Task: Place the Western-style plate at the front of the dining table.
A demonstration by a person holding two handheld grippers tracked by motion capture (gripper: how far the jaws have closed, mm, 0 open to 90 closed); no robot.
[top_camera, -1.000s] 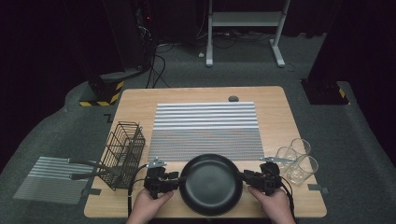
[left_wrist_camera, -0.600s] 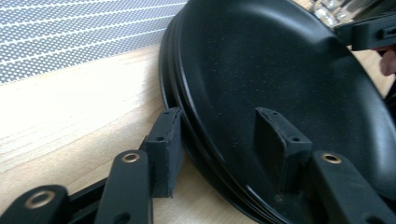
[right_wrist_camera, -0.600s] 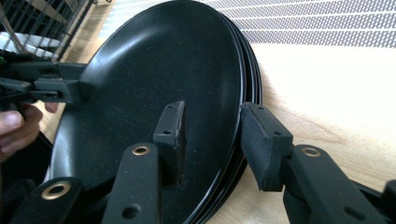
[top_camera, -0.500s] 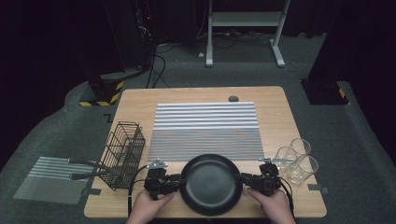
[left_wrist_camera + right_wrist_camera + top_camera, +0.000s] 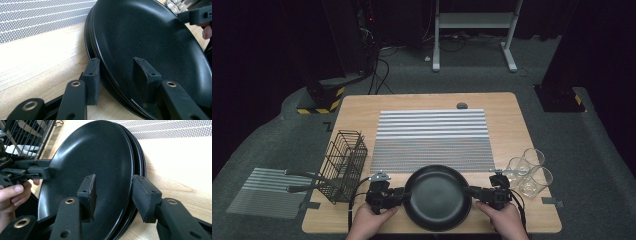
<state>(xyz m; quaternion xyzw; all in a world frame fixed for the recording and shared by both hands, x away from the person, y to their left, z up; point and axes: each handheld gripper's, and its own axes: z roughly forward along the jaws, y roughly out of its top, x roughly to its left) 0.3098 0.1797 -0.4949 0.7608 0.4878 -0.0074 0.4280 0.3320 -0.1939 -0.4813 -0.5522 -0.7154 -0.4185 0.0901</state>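
A stack of black plates (image 5: 438, 196) lies flat at the near edge of the wooden table (image 5: 362, 115). My left gripper (image 5: 404, 194) is at its left rim. In the left gripper view the left gripper (image 5: 118, 75) straddles the plates (image 5: 150, 40), one pad against the stacked rims and the other on the top plate's face. Its jaws have just been closing, and they are shut on the stack. My right gripper (image 5: 472, 191) is at the right rim. In the right gripper view the right gripper (image 5: 115, 192) straddles the plates (image 5: 95, 157). Its jaws have just been opening, and its outer pad stands slightly off the rim.
A black wire basket (image 5: 344, 162) with utensil handles sticking out stands left of the plates. Three clear glasses (image 5: 529, 170) stand at the right edge. A striped mat (image 5: 432, 140) covers the table's middle. Another striped mat (image 5: 264, 192) lies on the floor at left.
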